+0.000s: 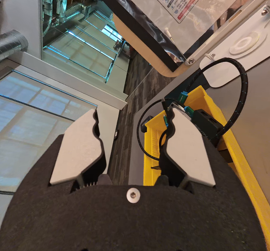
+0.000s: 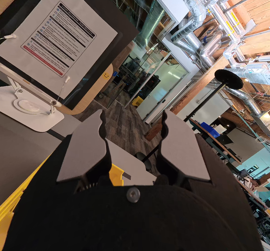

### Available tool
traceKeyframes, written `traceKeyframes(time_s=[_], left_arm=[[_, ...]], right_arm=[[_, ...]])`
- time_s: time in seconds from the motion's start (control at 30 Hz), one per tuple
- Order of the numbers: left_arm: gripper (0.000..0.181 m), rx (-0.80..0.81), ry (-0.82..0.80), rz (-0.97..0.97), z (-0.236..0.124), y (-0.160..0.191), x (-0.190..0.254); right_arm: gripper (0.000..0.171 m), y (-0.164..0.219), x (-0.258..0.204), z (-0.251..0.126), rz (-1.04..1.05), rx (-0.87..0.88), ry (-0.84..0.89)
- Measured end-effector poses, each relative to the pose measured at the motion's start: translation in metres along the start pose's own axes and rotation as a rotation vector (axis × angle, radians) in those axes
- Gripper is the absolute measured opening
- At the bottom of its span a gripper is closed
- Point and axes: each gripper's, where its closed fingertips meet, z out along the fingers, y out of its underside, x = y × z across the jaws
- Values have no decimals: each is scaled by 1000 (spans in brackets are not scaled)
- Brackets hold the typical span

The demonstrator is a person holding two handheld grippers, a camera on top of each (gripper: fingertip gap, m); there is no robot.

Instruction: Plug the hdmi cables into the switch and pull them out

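In the left wrist view, a black HDMI switch (image 1: pixel 204 125) lies in a yellow bin (image 1: pixel 153 141) on a grey table. A green-ended plug (image 1: pixel 189 110) sits against the switch's near end and looks plugged in. A black braided cable (image 1: pixel 246 88) loops up over the bin. A second green plug (image 1: pixel 182 96) and a smaller one (image 1: pixel 165 118) hang loose nearby. My left gripper (image 1: pixel 134 110) is open and empty, with its right finger (image 1: pixel 188 148) in front of the bin. My right gripper (image 2: pixel 134 112) is open and empty, raised above the bin's edge (image 2: pixel 116 175) and pointing out at the room.
A screen with a printed sheet (image 2: pixel 58 39) stands on a white stand base (image 2: pixel 29 112) at the back of the grey table (image 1: pixel 257 126). A black adapter block (image 1: pixel 146 123) lies beside the bin. Beyond the table edge are carpeted floor (image 2: pixel 128 126) and glass walls. The gap from one gripper's tips to the other's is roughly 40 cm.
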Motion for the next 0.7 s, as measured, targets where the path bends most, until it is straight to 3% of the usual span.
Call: traceKeyframes(time_s=[0.7], left_arm=[[89, -44, 76, -36, 10, 19, 8]], right_arm=[[73, 5, 1, 2, -14, -15, -15]])
